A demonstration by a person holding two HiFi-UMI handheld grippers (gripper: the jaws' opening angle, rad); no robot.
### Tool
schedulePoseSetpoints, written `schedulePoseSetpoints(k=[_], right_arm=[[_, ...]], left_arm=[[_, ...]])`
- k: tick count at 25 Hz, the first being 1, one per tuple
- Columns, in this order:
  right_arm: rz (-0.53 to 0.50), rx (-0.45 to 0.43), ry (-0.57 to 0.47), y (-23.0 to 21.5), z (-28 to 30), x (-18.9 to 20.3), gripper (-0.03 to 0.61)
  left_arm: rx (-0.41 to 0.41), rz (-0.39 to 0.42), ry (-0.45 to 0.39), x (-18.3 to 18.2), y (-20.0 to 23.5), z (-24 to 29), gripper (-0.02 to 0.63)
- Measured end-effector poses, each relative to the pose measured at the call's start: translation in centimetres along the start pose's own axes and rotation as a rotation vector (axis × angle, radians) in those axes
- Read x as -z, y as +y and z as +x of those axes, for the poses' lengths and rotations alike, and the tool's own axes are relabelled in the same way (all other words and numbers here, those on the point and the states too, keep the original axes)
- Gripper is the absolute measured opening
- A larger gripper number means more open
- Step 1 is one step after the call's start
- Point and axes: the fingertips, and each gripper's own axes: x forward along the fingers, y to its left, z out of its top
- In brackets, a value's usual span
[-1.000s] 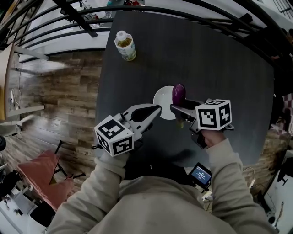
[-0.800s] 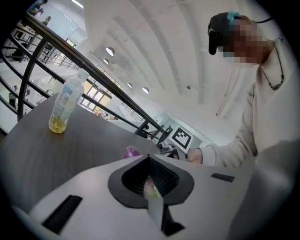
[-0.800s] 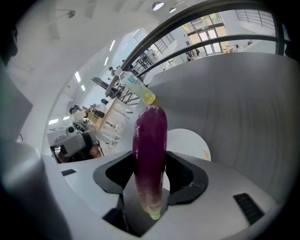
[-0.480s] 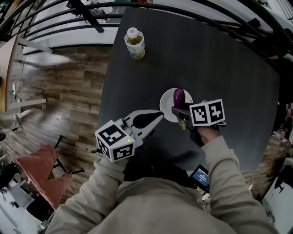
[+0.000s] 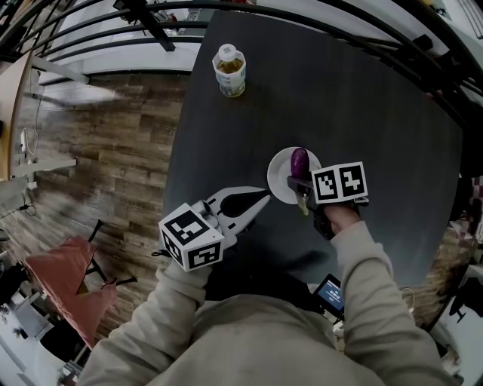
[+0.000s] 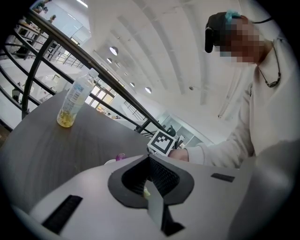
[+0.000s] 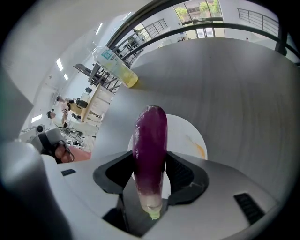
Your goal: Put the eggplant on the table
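A purple eggplant (image 5: 299, 160) is clamped between the pads of my right gripper (image 5: 299, 181), stem end towards the wrist. It hangs tilted just above a small white plate (image 5: 279, 183) on the dark table (image 5: 362, 98). In the right gripper view the eggplant (image 7: 150, 140) stands between the jaws of the right gripper (image 7: 150, 158), with the plate (image 7: 190, 136) behind it. My left gripper (image 5: 260, 200) lies left of the plate, its jaws together at the tips and nothing in them. In the left gripper view, past the left gripper (image 6: 149, 159), a bit of the eggplant (image 6: 121, 156) shows.
A plastic bottle (image 5: 230, 69) with yellow liquid stands at the table's far left corner. Black railings (image 5: 317, 19) curve round the table's far side. Wooden floor (image 5: 113, 151) and a red seat (image 5: 64, 275) lie off the left edge. A small screen (image 5: 332, 292) sits by the near edge.
My right gripper has sunk with the eggplant and tipped further down, closer over the white plate. The left gripper has stayed beside the plate, still shut.
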Motion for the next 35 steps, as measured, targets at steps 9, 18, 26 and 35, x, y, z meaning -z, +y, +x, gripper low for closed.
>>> schedulePoseSetpoints(k=[9, 18, 26, 35], right_arm=[[-0.016, 0.081, 0.011, -1.3, 0.6, 0.4, 0.219], [-0.004, 0.086, -0.018, -1.4, 0.5, 0.0, 0.249], [-0.005, 0.092, -0.031, -1.4, -0.1, -0.4, 0.284], [-0.016, 0.086, -0.067, -0.3, -2.1, -0.7, 0.284]], left_arm=[[0.009, -0.012, 0.003, 0.6, -0.1, -0.1, 0.006], [0.007, -0.015, -0.001, 0.6, -0.3, -0.3, 0.006], [0.007, -0.008, -0.005, 0.0, -0.4, -0.5, 0.006], [0.021, 0.054, -0.010, -2.2, -1.9, -0.7, 0.006]])
